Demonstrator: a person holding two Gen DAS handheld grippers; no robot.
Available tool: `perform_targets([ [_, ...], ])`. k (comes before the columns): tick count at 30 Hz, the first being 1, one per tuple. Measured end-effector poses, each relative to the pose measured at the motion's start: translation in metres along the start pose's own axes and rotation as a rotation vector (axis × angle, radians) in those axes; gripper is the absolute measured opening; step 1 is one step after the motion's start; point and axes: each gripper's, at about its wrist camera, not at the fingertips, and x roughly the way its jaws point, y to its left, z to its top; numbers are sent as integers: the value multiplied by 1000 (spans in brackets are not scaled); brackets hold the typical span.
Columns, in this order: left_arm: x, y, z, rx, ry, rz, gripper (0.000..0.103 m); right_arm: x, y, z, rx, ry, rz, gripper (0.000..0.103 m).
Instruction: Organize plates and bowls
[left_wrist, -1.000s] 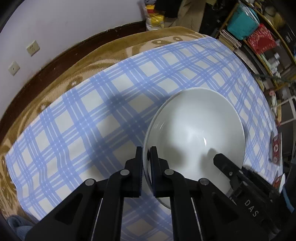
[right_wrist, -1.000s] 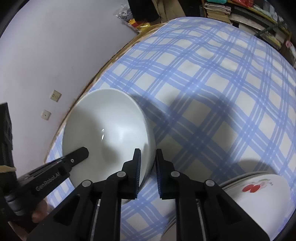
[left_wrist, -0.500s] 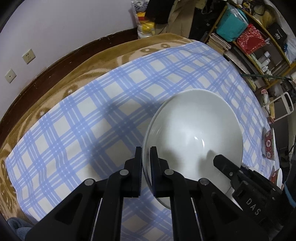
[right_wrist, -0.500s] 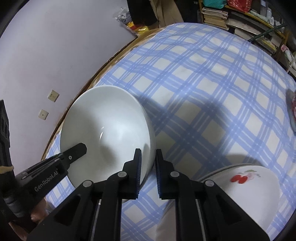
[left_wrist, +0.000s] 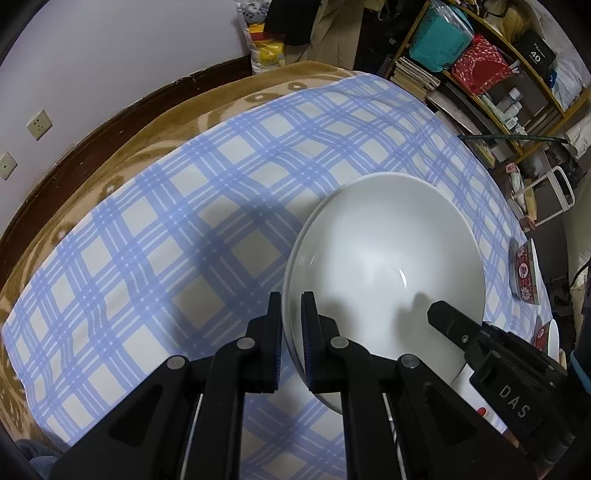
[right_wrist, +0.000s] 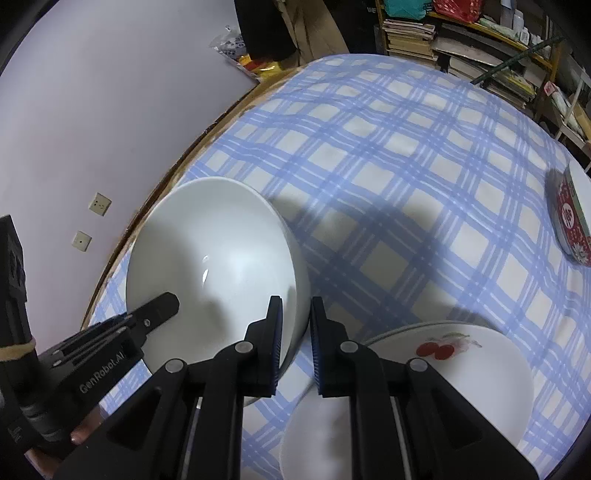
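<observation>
Both hand-held grippers are grasping one white bowl (left_wrist: 384, 266) by opposite sides of its rim: the left hand-held gripper (left_wrist: 291, 317) is clamping the rim's left edge between its pads, and the right hand-held gripper (right_wrist: 295, 325) is pinching the right edge. The bowl is hanging above the counter (left_wrist: 184, 221), which is lying under a blue-and-white checked cloth (right_wrist: 406, 184), its shadow falling on the checks. Just beside the right hand-held gripper, a cherry-patterned plate (right_wrist: 461, 369) is resting on the cloth, and a red patterned box (right_wrist: 570, 229) is sitting well apart near the far edge.
</observation>
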Motion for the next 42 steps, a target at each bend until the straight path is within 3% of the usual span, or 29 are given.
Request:
perform_targets([
  [7,17,-3,1,-14,44,-10,10,9,-11,-5,34,13,-7,16],
  [19,13,-9,-4,23,37,-6,10,9,-17,-13,54,-4,-11,15],
  [30,13,-5,-2,10,33,45,10,9,-18,-15,123,-15,52,15],
  [33,17,-1,-2,-6,55,28,10,12,-15,-14,103,-12,34,15],
  [38,19,-9,-5,35,49,71,10,15,-4,-14,15,7,-45,15],
  [42,17,-5,-5,12,58,36,10,16,1,-14,-29,5,-80,15],
])
